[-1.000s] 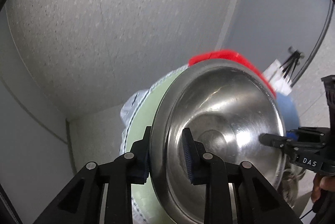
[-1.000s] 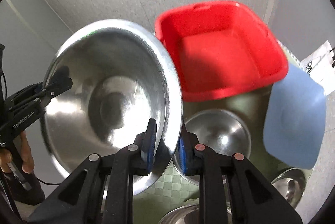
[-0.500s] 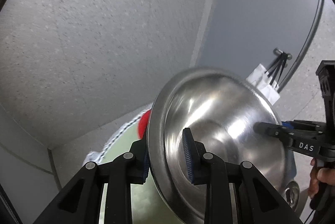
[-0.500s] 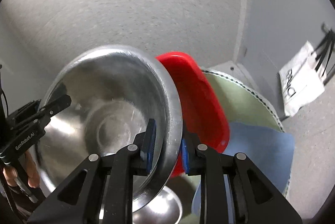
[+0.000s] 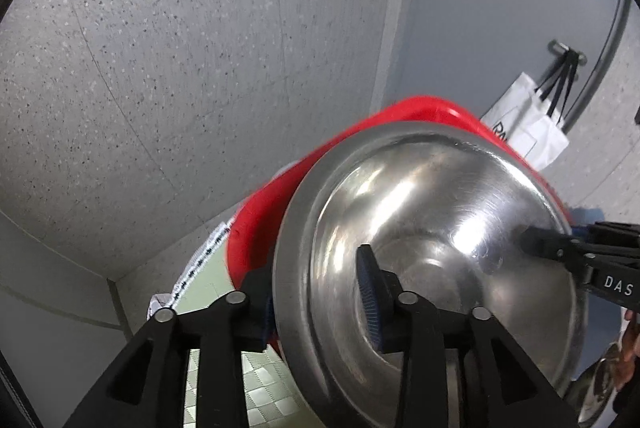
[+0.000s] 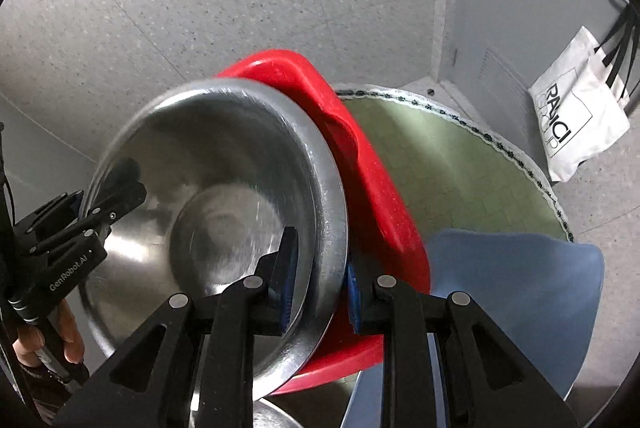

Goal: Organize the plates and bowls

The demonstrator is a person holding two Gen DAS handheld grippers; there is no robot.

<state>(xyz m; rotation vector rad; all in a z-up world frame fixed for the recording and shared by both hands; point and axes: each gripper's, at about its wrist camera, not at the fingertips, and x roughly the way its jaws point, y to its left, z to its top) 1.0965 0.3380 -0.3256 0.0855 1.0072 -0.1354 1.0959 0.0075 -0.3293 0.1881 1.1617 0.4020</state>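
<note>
Left gripper (image 5: 320, 292): jaws have just been opening, bowl's rim between them, inner pad clear of the metal.
Steel bowl (image 5: 432, 236): big, tilted, centre of both views, over the red tub.
Right gripper (image 6: 320, 268): narrow, pinching the bowl's rim at lower centre.
Red tub (image 6: 360, 163): behind the bowl, on the green table (image 6: 460, 163).
Blue cloth (image 6: 520, 292): lower right, beside the tub.
White bag (image 6: 576, 123): far right, on the floor.

Most of the red tub (image 6: 376, 187) is being hidden by the steel bowl (image 6: 216, 211); a second bowl (image 6: 276, 418) is being cropped at six o'clock, its shape untellable.
</note>
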